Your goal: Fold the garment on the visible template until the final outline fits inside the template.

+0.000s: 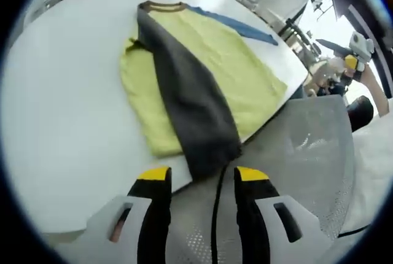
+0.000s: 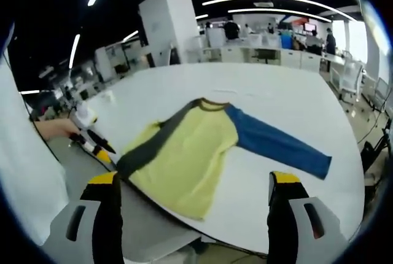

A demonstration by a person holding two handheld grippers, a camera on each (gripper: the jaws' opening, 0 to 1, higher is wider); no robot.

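Observation:
A yellow shirt (image 1: 202, 61) lies flat on the white table (image 1: 67, 104). Its dark grey sleeve (image 1: 184, 92) is folded slantwise across the body, and the cuff reaches the table's near edge. The blue sleeve (image 1: 236, 26) stretches out on the far side. My left gripper (image 1: 201, 178) is open just short of the grey cuff, holding nothing. In the right gripper view the shirt (image 2: 184, 147) sits mid-table with the blue sleeve (image 2: 279, 144) spread to the right. My right gripper (image 2: 193, 181) is wide open before the hem. The left gripper (image 2: 92, 140), held by a hand, hovers by the grey cuff (image 2: 126, 164).
A grey mesh chair (image 1: 307, 147) stands against the table edge beside the left gripper, with a black cable running over it. A faint thin line (image 2: 245, 92) marks the table beyond the collar. Desks, a white pillar (image 2: 172, 24) and people fill the room behind.

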